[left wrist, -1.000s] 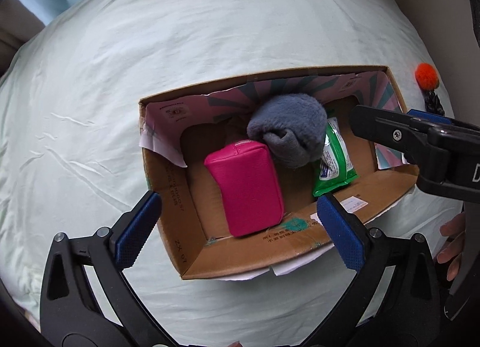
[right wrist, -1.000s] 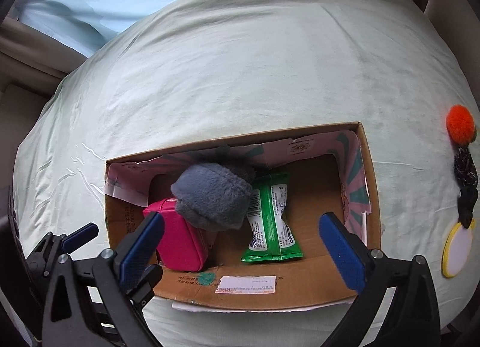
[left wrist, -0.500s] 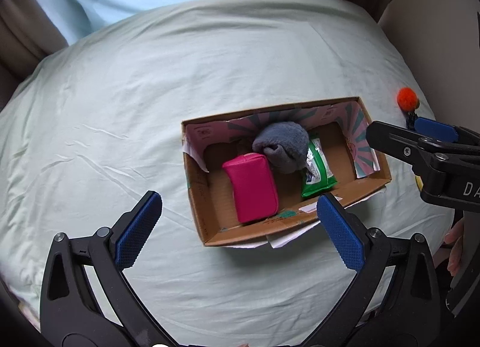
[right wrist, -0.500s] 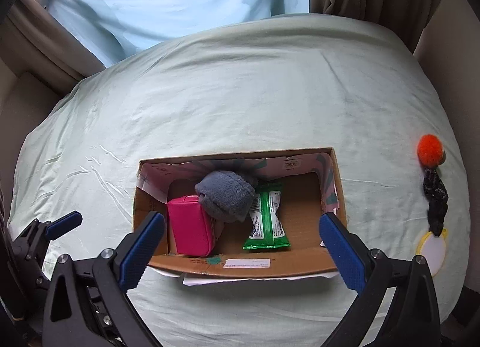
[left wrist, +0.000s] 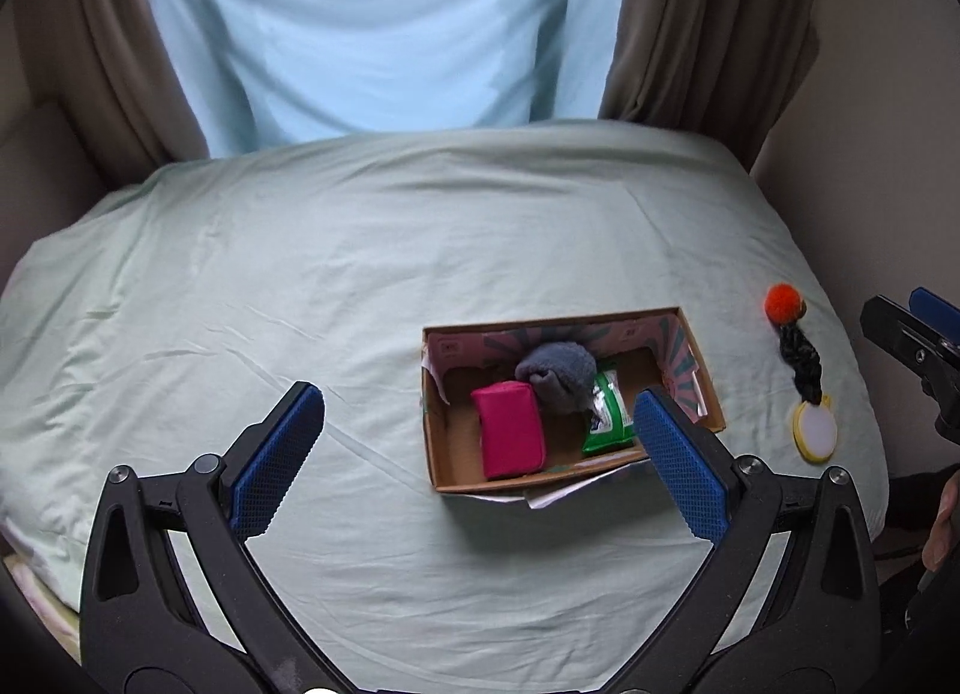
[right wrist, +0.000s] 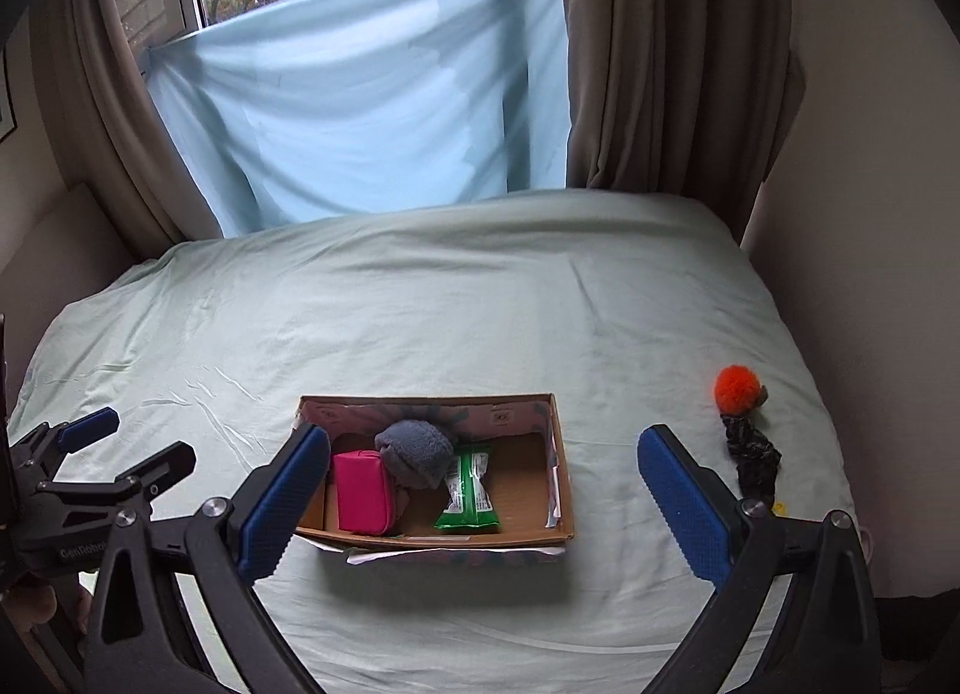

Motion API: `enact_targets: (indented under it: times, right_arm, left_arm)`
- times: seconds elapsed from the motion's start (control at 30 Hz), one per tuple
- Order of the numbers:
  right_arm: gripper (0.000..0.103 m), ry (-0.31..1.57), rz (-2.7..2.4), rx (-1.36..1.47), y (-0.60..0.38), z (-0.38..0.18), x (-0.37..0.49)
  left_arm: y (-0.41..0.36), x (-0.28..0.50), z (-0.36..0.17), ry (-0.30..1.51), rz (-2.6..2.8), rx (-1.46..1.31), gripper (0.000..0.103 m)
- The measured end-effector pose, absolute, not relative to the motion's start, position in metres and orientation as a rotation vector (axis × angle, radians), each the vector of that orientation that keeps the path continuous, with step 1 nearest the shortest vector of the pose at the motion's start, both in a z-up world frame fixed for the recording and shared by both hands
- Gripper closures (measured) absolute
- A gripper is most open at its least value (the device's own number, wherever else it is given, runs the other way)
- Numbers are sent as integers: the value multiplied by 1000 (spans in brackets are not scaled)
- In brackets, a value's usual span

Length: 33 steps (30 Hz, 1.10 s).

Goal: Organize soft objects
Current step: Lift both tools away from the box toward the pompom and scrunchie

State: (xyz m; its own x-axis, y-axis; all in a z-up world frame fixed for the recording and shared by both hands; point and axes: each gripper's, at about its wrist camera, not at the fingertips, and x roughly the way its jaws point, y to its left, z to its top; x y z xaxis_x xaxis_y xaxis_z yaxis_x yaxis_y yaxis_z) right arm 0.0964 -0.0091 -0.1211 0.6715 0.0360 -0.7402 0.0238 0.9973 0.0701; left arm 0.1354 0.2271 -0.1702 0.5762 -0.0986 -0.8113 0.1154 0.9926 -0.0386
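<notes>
Left gripper (left wrist: 477, 442): black frame with blue ribbed pads, jaws spread wide and holding nothing, hanging above the near part of the bed; it also shows at the left edge of the right wrist view.
Right gripper (right wrist: 483, 490): same black-and-blue build, jaws wide apart and empty, held above the near edge of the bed; one of its tips shows at the right edge of the left wrist view.
Bed (left wrist: 360, 274): covered in a pale green, lightly creased sheet; it carries everything below.
Open brown cardboard box (left wrist: 699, 358): lies on the bed toward its near right part, with a patterned pink-and-teal lining on the inner walls and white paper sticking out under its near edge.
Bright pink zipped fabric pouch (left wrist: 510, 437): inside the box, left portion, lying flat.
Grey fluffy rolled cloth (left wrist: 558, 370): inside the box, in the middle, resting partly on the pouch and on the packet.
Green plastic packet of wipes (left wrist: 607, 421): inside the box, just right of the grey cloth.
Orange pom-pom with dark twisted fabric tail (right wrist: 737, 387): on the sheet, outside the box, well to its right.
Round yellow-rimmed white disc (left wrist: 814, 431): at the near end of the dark tail, on the bed's right margin.
Backdrop: a light blue cloth (right wrist: 360, 94) hung over the window between brown curtains (right wrist: 660, 64).
</notes>
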Motion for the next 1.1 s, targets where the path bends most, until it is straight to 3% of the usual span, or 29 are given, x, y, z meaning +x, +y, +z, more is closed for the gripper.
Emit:
enact_targets:
  times: [0.27,0.57,0.87,1.1]
  right_arm:
    - [0,691,-26,37,-34,-87,46]
    - [0,616,-80,65,-90,-81,14]
    - [1,681,-243,171,-182,-122,7]
    - [1,793,-375,253,-251,-179,4]
  left_arm:
    - [212,91,-118,801,-85,13,0]
    - [151,84,-95,747,-164,20,0]
    - [36,123,-110,803,-371,104,1]
    - [-79,162,-156,915,-558,209,1]
